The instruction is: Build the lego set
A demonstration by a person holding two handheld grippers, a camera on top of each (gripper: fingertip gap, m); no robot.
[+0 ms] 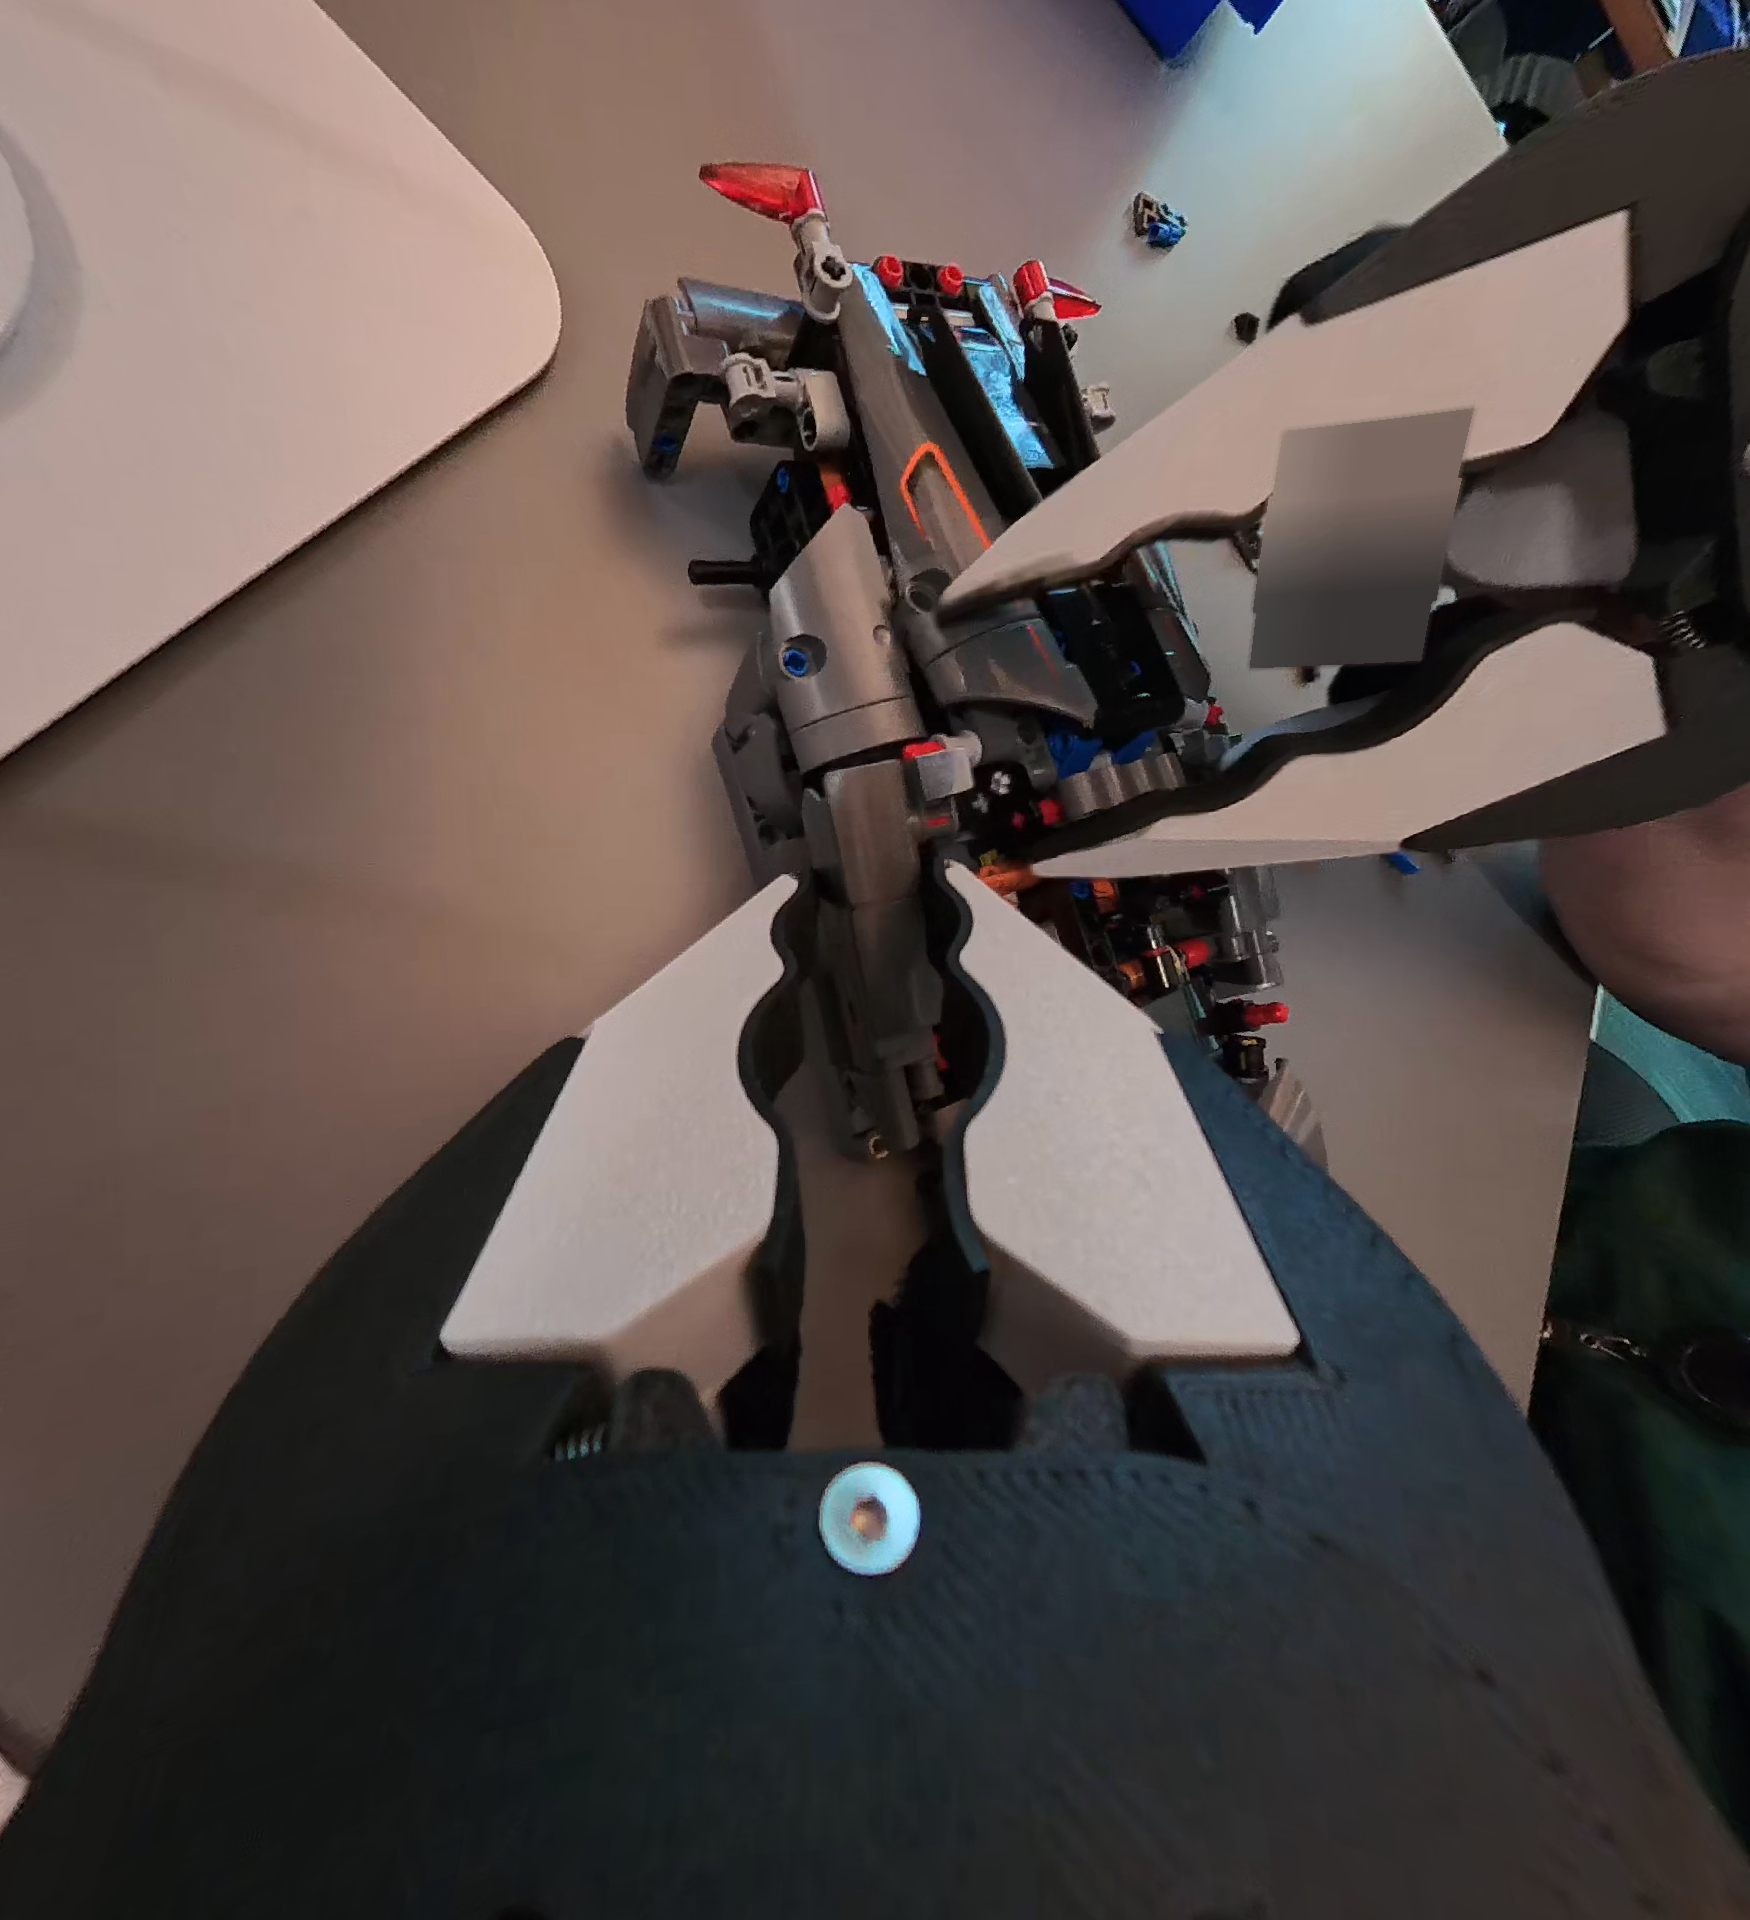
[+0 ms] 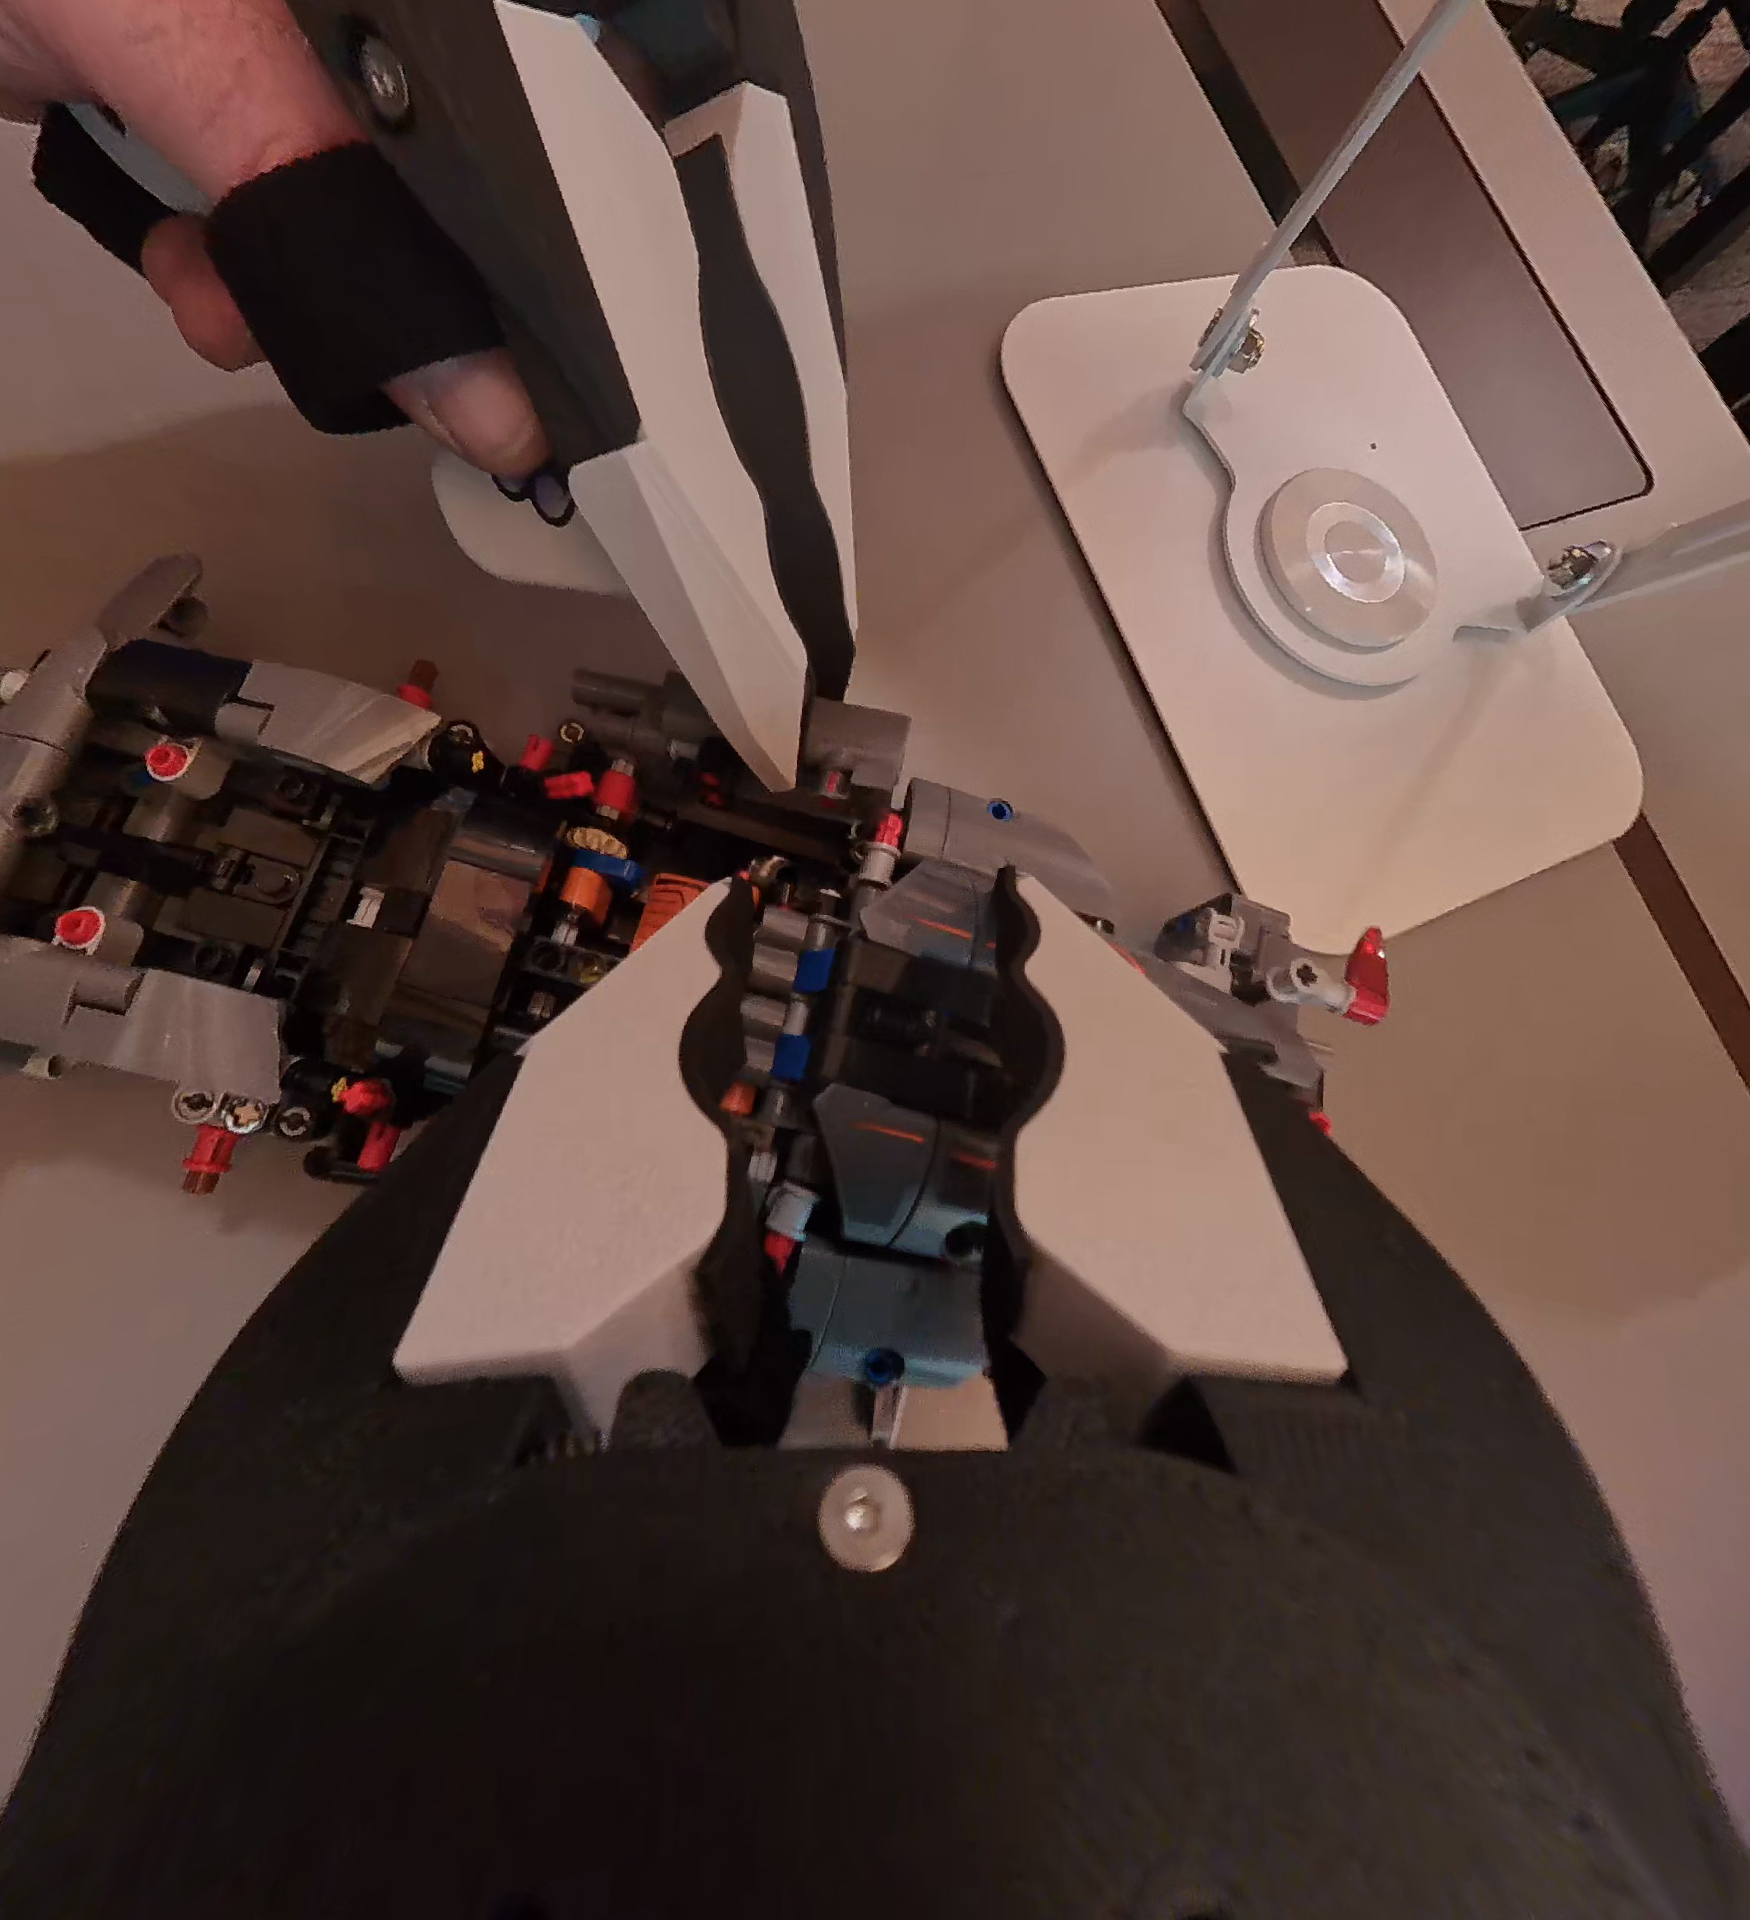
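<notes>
**A:** Grey plastic first, closest to each lens: the left gripper [image 1: 871,883], white-fingered on a black printed body, has its jaws drawn in around a grey panel piece at one edge of the grey, black and orange brick-built vehicle model [image 1: 912,644]. I judge it clamped there, though the contact itself is partly hidden.

**B:** And the right gripper [image 2: 866,894]?

**A:** It straddles the middle of the same model, fingers on either side of the dark curved body panels with orange stripes [image 2: 912,1049]. They look closed onto the body, not hanging free.

**B:** So where does the model sit?

**A:** Flat on the pale tabletop [image 1: 227,831], long axis running away from the left camera, translucent red pointed pieces [image 1: 762,192] at its far end. Beyond it lies the white rounded base plate of a lamp stand [image 2: 1370,727], and a few small loose blue and black parts [image 1: 1159,220] well apart from the model.

**B:** Which step is this?

**A:** My reading: seating or adjusting a side panel while the other hand braces the chassis. Next calls for firm, square pressure along the pin axis, with the bracing grip steady so nothing pops off.
</notes>
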